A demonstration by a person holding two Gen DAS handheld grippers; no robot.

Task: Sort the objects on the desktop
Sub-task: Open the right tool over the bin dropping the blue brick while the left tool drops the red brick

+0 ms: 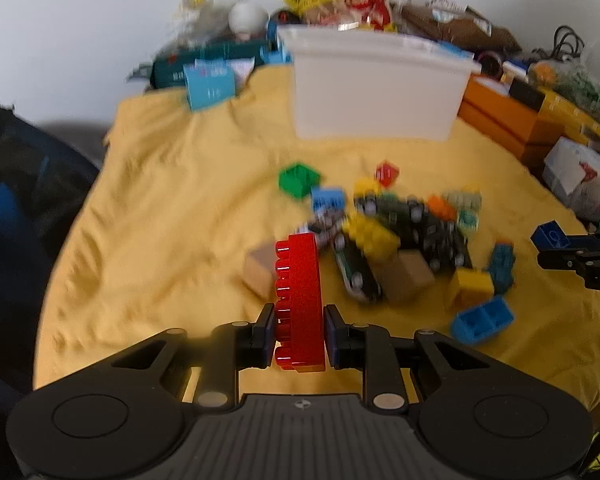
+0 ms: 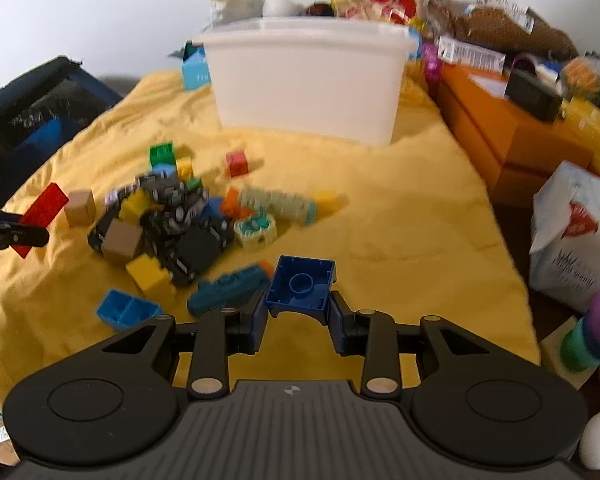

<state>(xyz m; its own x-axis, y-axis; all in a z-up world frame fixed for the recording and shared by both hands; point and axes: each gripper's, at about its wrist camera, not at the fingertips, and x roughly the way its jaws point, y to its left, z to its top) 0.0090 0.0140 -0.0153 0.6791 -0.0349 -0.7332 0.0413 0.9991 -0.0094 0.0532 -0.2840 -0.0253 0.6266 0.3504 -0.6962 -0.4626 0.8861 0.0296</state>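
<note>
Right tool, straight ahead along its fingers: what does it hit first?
Probably the white plastic bin. The right tool, shut on the dark blue brick, faces bare yellow cloth up to it; the toy pile sits left of that line. Height unclear.

Ahead of you the white translucent plastic bin (image 2: pixel 308 76) stands at the back of the yellow cloth (image 2: pixel 400 208) — the heap of coloured toy bricks (image 2: pixel 172 220) lies before it, orange cardboard boxes (image 2: pixel 508 136) to its right.

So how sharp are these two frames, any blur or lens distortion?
Left wrist view: red brick in the left gripper sharp, pile and white bin smeared. Right wrist view: blue brick in the right gripper fairly crisp, background softer. Both show fisheye bending and dark corners.
</note>
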